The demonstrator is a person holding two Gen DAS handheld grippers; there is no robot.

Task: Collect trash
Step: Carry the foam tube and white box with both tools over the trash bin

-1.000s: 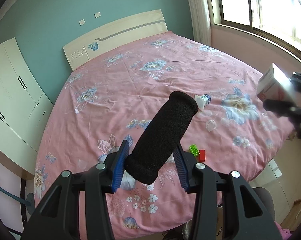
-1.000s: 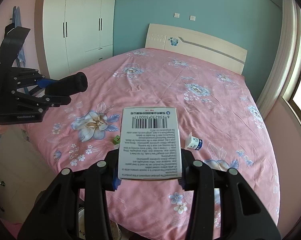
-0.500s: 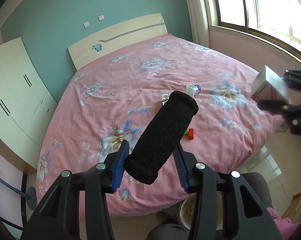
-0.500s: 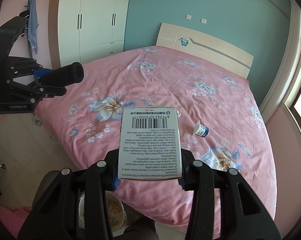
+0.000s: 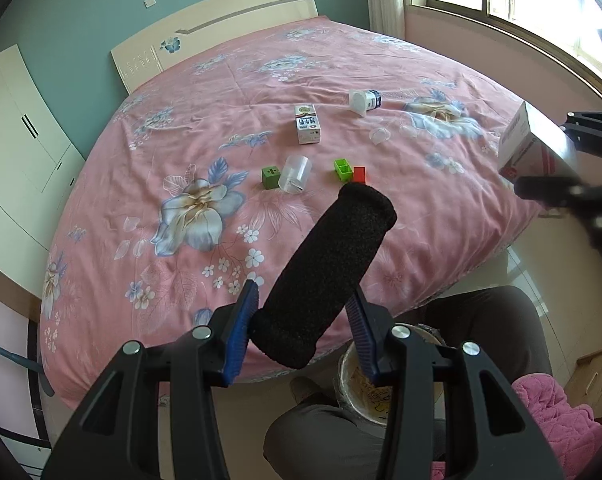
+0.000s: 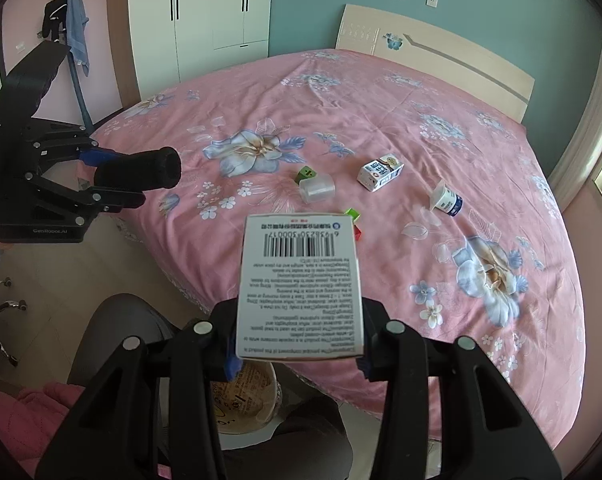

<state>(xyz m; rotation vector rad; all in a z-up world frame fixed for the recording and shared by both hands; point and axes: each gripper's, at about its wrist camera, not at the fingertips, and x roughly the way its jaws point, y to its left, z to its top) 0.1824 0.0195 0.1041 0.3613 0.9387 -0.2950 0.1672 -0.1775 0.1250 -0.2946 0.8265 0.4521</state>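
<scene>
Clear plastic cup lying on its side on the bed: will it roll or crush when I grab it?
The clear cup looks thin and probably light, so a firm squeeze may buckle it. Lying sideways, it could roll if nudged, though the green block beside it and the soft bedspread should limit that.

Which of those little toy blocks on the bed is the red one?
The red block is the one touching the open-topped green block, on its window side. The other green block sits apart, beside the clear cup.
</scene>
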